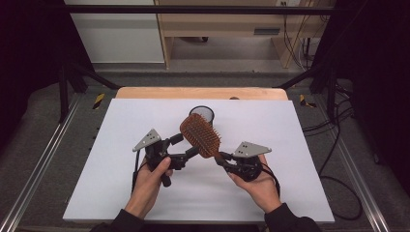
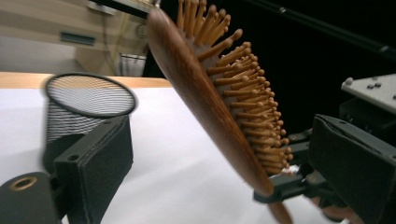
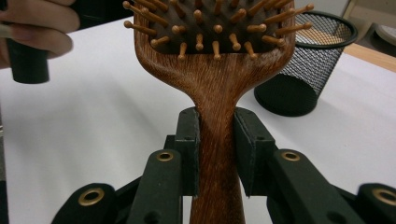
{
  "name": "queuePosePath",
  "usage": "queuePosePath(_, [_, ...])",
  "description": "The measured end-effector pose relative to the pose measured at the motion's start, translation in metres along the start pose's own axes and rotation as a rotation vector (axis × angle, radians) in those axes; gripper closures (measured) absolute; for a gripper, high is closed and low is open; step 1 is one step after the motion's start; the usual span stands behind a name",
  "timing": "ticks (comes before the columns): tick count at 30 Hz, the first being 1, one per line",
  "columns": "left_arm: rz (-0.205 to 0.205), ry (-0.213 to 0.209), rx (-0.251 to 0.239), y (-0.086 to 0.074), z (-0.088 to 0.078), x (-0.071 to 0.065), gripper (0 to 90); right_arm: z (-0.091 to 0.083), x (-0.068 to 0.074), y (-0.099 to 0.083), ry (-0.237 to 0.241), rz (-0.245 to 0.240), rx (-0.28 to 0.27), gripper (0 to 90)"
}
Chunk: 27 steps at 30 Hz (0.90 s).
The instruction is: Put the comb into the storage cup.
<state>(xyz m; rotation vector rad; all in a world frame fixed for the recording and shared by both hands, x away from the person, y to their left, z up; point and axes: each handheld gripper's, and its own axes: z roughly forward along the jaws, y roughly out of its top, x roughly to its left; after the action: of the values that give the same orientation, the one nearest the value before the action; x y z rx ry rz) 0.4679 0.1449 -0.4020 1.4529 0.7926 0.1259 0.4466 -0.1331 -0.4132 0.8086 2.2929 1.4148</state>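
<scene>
A wooden paddle hairbrush (image 1: 200, 135) with wooden bristles hangs above the white board (image 1: 121, 193), head tilted toward the far left. My right gripper (image 1: 221, 157) is shut on its handle (image 3: 219, 140), a pad pressing each side. My left gripper (image 1: 186, 145) stands open just left of the brush. In the left gripper view the brush head (image 2: 210, 107) rises between the wide jaws, and neither pad (image 2: 100, 158) touches it. A black mesh cup (image 1: 202, 113) stands upright on the board just behind the brush.
The mesh cup (image 3: 308, 60) is close behind the brush head. The table's wooden edge (image 1: 200, 93) runs along the back of the board. Metal rails flank both sides, and cables (image 1: 338, 145) trail on the floor at the right.
</scene>
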Motion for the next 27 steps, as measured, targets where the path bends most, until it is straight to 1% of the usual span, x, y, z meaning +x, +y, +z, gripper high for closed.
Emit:
queuePosePath(1, [0.002, -0.010, -0.001, 0.001, 0.002, -0.001, 6.9, 0.000, 0.001, 0.000, -0.004, -0.006, -0.005, 72.4])
queuePosePath(2, [0.008, -0.011, 0.000, 0.002, 0.003, -0.002, 7.0, 0.000, 0.002, 0.000, -0.005, -0.006, -0.008, 72.4])
queuePosePath(5, [0.010, -0.004, 0.002, 0.005, 0.007, -0.003, 7.5, 0.001, 0.003, 0.000, 0.003, -0.012, -0.014, 72.4])
queuePosePath(9, [0.015, 0.005, 0.009, 0.008, 0.009, -0.004, 8.3, 0.004, 0.006, 0.000, -0.008, -0.026, -0.014, 72.4])
queuePosePath(10, [0.010, 0.013, 0.006, 0.009, 0.008, -0.003, 8.8, 0.004, 0.007, 0.000, -0.010, -0.028, -0.016, 72.4])
queuePosePath(11, [-0.004, 0.013, -0.004, 0.011, 0.008, -0.002, 10.8, 0.004, 0.008, 0.000, -0.009, -0.032, -0.018, 72.4])
queuePosePath(12, [-0.020, 0.005, -0.010, 0.012, 0.007, -0.002, 13.7, 0.004, 0.009, 0.001, -0.012, -0.037, -0.021, 72.4])
queuePosePath(13, [-0.026, -0.002, -0.013, 0.013, 0.006, -0.001, 14.8, 0.004, 0.009, 0.001, -0.008, -0.042, -0.023, 72.4])
queuePosePath(19, [-0.058, 0.009, -0.032, 0.021, 0.001, 0.001, 19.0, 0.005, 0.013, 0.001, -0.016, -0.056, -0.026, 72.4])
queuePosePath(22, [-0.067, 0.008, -0.041, 0.023, 0.000, 0.002, 21.6, 0.005, 0.014, 0.001, -0.017, -0.061, -0.030, 72.3])
queuePosePath(27, [-0.089, 0.010, -0.042, 0.027, -0.003, 0.004, 26.7, 0.006, 0.017, 0.001, -0.023, -0.076, -0.034, 72.4])
